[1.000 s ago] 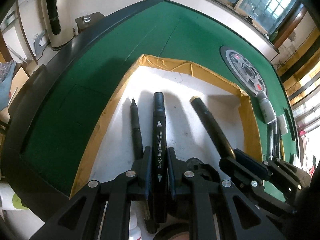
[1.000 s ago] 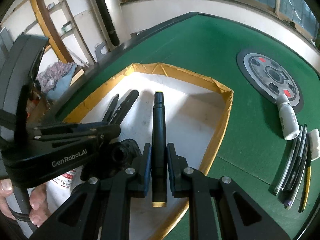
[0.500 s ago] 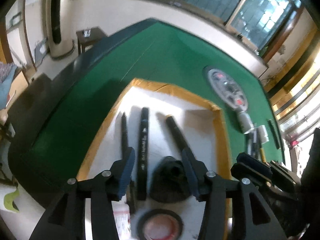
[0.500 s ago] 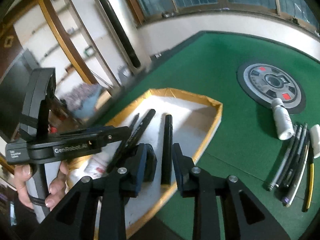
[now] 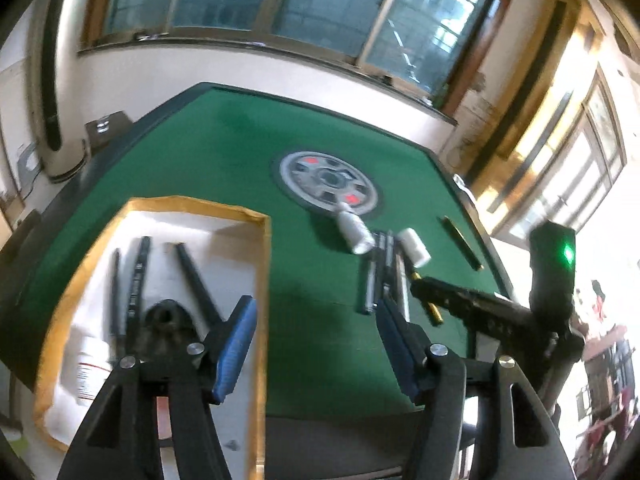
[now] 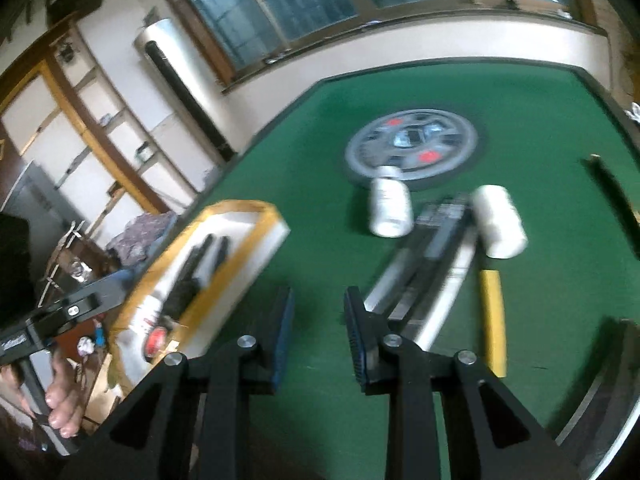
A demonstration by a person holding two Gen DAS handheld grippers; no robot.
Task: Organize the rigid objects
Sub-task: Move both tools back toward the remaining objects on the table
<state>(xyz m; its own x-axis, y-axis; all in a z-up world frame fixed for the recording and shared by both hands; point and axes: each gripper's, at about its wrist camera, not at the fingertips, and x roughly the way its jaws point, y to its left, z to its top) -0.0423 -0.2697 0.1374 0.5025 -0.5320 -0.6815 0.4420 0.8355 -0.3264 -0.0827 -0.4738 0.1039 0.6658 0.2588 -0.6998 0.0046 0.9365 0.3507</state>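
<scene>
A white box with a yellow rim (image 5: pixel 264 264) (image 6: pixel 240 252) sits on the green table and holds three black pens (image 5: pixel 136 276), a black round object (image 5: pixel 164 320) and a white bottle (image 5: pixel 90 368). My left gripper (image 5: pixel 316 344) is open and empty, above the table just right of the box. My right gripper (image 6: pixel 318 332) is open and empty, near a bundle of pens (image 6: pixel 432 256) (image 5: pixel 384 268). Two white bottles (image 6: pixel 390 206) (image 6: pixel 500 222) and a yellow pen (image 6: pixel 492 316) lie by the bundle.
A round grey dial (image 5: pixel 328 182) (image 6: pixel 412 148) is set in the table's middle. A dark pen (image 5: pixel 462 242) (image 6: pixel 612 196) lies near the far right edge. The right gripper's body (image 5: pixel 552 280) shows at the right of the left wrist view.
Both grippers have let go of their black pens in the box, opened, lifted and swung right toward the pen bundle and bottles.
</scene>
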